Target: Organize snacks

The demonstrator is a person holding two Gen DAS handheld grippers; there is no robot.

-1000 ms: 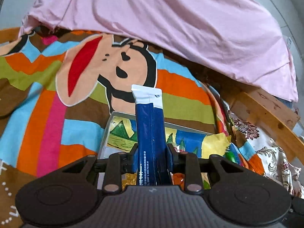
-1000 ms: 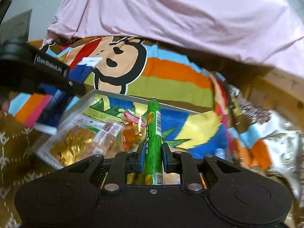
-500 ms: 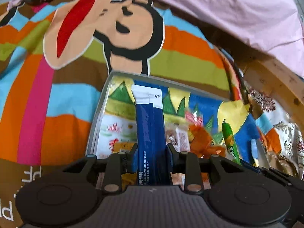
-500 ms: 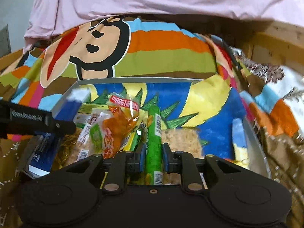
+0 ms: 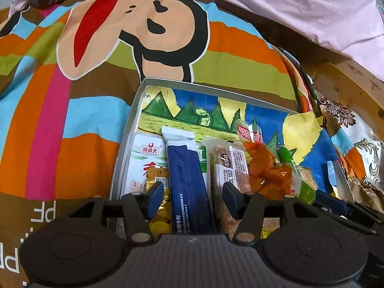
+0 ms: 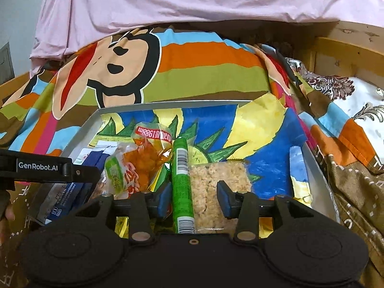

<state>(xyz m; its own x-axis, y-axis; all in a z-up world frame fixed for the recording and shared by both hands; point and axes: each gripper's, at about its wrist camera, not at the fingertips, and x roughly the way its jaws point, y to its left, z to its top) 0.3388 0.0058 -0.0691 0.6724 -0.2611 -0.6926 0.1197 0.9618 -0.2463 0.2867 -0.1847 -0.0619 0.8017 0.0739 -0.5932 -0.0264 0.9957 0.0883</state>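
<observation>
Snacks (image 5: 189,180) lie between both gaping, empty tongs (image 5: 190,200) (image 6: 190,199); I lift straight up, clearing the tray (image 6: 316,168).

Light: bright, even, soft shadows | Focus: sharp centre | Distortion: strong fisheye bend, dark corners

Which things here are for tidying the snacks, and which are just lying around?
For the job: blue stick pack, green sausage stick, orange snack bag, rice cracker pack, tray, both open tools.
Just there: monkey blanket, pink sheet.
</observation>
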